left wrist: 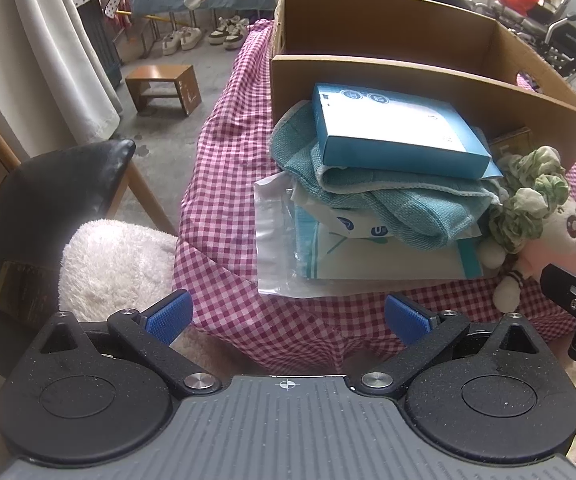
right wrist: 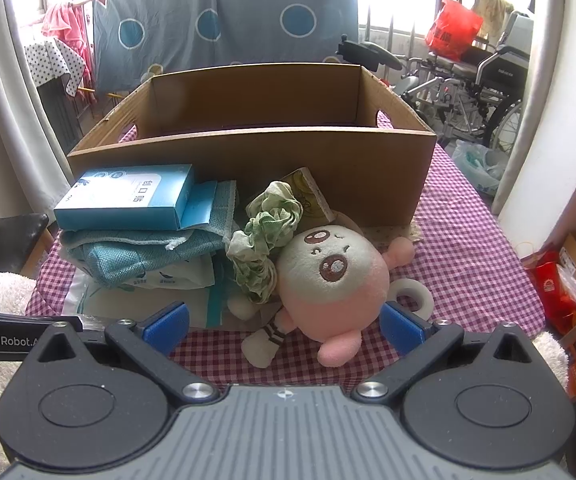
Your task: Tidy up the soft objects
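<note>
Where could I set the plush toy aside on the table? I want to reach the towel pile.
Bare checked cloth lies right of the cardboard box and beyond the tape roll, out to the table's right edge. A narrower strip runs left of the towel pile. It is crowded in front of the box, around the plush toy.

Fuzzy plush toy (right wrist: 333, 280); matt cardboard box (right wrist: 327, 168); woven cloth towel (left wrist: 399, 204).

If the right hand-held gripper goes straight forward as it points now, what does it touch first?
Most likely the pink plush toy: it lies directly ahead of the open right hand-held gripper, before the cardboard box. Depth is hard to judge.
</note>
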`<state>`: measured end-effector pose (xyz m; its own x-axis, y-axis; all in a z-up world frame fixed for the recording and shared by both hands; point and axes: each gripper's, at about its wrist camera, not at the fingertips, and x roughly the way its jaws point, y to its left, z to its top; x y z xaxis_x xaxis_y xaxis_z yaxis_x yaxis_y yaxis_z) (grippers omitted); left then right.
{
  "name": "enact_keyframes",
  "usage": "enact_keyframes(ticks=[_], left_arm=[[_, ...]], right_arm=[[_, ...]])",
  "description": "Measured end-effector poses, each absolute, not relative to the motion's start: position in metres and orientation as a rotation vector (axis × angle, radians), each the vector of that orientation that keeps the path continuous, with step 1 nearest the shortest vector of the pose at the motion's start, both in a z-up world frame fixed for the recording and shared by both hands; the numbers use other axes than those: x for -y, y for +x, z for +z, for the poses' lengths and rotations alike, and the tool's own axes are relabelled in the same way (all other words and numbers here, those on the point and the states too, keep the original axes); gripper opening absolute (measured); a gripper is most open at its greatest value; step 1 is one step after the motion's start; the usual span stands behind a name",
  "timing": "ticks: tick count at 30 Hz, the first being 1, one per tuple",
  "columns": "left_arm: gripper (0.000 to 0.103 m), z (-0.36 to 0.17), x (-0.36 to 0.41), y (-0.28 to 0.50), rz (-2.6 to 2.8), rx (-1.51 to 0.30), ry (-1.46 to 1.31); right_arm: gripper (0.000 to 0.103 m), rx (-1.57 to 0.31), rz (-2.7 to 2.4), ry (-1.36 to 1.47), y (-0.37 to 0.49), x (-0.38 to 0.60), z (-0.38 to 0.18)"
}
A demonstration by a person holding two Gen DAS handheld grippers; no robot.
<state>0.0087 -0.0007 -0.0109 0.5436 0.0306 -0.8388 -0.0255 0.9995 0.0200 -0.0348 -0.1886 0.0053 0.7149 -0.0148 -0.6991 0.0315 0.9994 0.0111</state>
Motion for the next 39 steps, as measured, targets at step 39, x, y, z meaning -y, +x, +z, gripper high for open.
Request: enact_keyframes(ticks=[39], left_arm=[[0.103,-0.0116,0.0018,0.0094,0.043,-1.007,0.016]], right_arm=[[0.103,-0.784,-0.028,0.026,-0.0344,0.1889,0.0021]])
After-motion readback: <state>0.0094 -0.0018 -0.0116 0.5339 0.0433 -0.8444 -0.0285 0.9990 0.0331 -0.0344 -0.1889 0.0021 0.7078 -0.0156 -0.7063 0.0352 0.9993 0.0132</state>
